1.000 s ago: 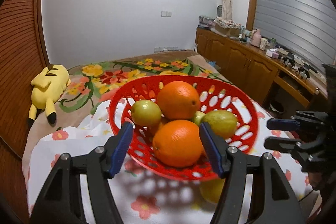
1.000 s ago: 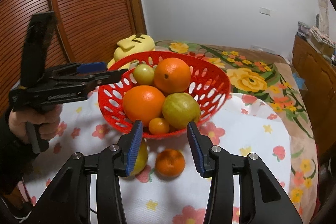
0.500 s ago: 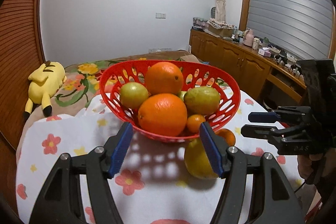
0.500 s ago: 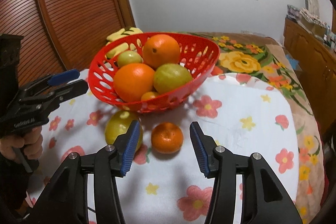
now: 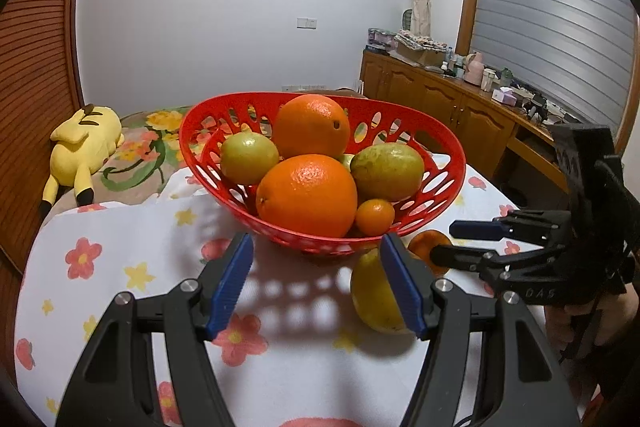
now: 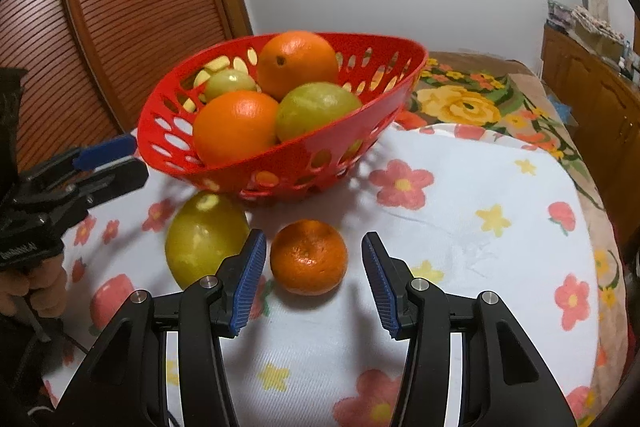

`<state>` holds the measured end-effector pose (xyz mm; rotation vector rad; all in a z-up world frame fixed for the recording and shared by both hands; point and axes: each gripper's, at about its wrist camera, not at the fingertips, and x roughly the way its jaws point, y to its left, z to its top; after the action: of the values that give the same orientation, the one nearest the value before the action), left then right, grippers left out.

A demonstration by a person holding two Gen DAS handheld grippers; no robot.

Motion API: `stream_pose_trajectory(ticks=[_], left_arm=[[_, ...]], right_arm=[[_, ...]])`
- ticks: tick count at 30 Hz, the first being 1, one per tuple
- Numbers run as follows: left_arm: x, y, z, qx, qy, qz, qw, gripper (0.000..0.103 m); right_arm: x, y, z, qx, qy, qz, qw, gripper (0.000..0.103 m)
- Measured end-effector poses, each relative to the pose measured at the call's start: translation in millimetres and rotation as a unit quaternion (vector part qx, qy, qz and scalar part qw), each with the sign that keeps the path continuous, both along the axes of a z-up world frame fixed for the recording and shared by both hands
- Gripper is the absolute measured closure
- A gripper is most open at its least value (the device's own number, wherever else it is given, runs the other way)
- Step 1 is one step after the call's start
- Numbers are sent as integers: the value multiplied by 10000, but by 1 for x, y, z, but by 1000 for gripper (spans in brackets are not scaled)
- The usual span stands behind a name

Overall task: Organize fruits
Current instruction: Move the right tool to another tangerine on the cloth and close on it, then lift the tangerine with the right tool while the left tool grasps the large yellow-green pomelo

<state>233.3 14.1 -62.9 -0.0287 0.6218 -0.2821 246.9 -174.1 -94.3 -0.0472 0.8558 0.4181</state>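
A red perforated basket (image 5: 448, 163) (image 6: 280, 155) on the flowered cloth holds two large oranges (image 5: 306, 195), green-yellow fruits (image 5: 386, 171) and a small mandarin (image 5: 375, 215). In front of it on the cloth lie a yellow-green fruit (image 6: 204, 239) (image 5: 370, 297) and a loose mandarin (image 6: 308, 257) (image 5: 426, 245). My right gripper (image 6: 313, 247) (image 5: 444, 239) is open, low over the cloth, with the loose mandarin between its blue pads and untouched by them. My left gripper (image 5: 316, 255) (image 6: 136, 159) is open and empty, pointing at the basket's front. Its right finger hides part of the yellow-green fruit.
A white tablecloth (image 6: 480, 227) with red and yellow flowers covers the round table. Behind it a yellow plush toy (image 5: 80, 151) lies on a floral bedspread. A wooden cabinet (image 5: 460, 115) with clutter runs along the right wall, and a slatted wooden door (image 6: 100, 27) stands at the left.
Both grippers have sunk toward the table, so the basket sits higher in both views. The right jaws have widened a little and now flank the loose mandarin.
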Motion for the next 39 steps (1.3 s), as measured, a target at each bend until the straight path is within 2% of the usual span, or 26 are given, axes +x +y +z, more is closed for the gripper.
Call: stream_pose_trajectory(ticks=[14,16,21,39], left_arm=[[-1,1,-1,-42,-27,9,10000,37],[-1,1,-2,-45,-29,8,10000,37],[-1,0,-2,-7,-7,31,10000,37],[-15,-32,9,214,47,-11,9998,37]], right_arm=[[4,7,-13,-16,179,154,9997,53],[4,8,-14,-9,198,179,9996,56],[0,10,-13,-75,186,206,9996,58],[-38,-13,14,42,-157,64,9998,58]])
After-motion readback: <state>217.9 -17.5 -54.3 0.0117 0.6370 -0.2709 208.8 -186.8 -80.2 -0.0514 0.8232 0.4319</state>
